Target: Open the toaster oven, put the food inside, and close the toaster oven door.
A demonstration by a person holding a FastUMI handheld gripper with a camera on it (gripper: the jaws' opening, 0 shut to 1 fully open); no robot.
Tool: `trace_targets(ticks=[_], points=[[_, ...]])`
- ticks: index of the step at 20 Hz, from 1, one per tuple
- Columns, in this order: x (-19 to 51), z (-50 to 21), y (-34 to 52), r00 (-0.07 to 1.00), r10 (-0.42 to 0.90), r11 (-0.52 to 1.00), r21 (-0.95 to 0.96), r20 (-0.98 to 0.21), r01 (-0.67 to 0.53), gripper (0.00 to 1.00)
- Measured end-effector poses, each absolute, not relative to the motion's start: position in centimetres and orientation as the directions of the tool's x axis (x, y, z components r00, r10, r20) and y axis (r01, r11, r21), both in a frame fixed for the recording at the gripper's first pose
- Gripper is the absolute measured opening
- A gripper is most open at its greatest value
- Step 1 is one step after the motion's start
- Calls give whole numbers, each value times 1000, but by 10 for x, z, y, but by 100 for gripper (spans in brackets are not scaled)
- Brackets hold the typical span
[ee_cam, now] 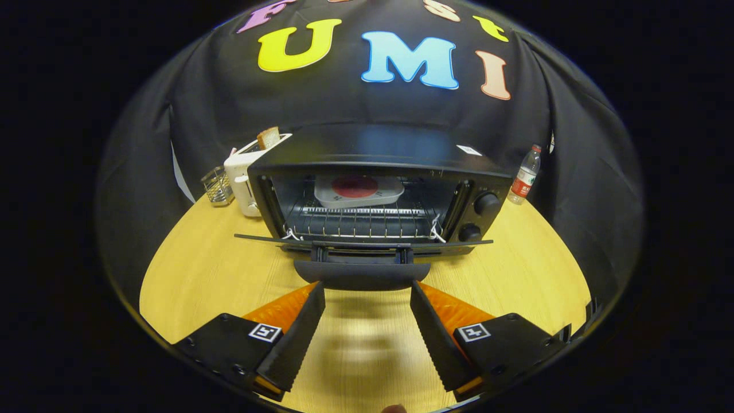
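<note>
Your claw (367,295) gapes wide, holding nothing. Just ahead hangs the toaster oven's (378,189) open door (362,241); the food (358,190) sits inside (apparently plated). The stiff handle (362,274) seems safest to grip.

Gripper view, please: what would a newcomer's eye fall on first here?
The black toaster oven just beyond the fingers, its door dropped flat toward the open gripper. Inside, a white plate of red food sits on the wire rack.

No text is legible: the bottle (524,177) label and the sticker (469,150) on the oven (378,166) are too small to read.
</note>
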State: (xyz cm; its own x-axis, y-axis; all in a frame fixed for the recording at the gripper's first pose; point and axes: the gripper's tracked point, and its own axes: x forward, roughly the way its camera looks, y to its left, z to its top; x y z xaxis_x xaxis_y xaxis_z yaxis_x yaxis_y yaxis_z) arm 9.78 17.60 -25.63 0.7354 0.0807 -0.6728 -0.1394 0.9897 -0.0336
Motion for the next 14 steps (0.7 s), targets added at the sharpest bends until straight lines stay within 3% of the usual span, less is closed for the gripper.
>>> trace_targets(ticks=[8, 14], points=[[124, -230, 177, 797, 88, 993, -13, -598, -119, 96], [115, -164, 173, 890, 140, 988, -4, -433, -157, 96]])
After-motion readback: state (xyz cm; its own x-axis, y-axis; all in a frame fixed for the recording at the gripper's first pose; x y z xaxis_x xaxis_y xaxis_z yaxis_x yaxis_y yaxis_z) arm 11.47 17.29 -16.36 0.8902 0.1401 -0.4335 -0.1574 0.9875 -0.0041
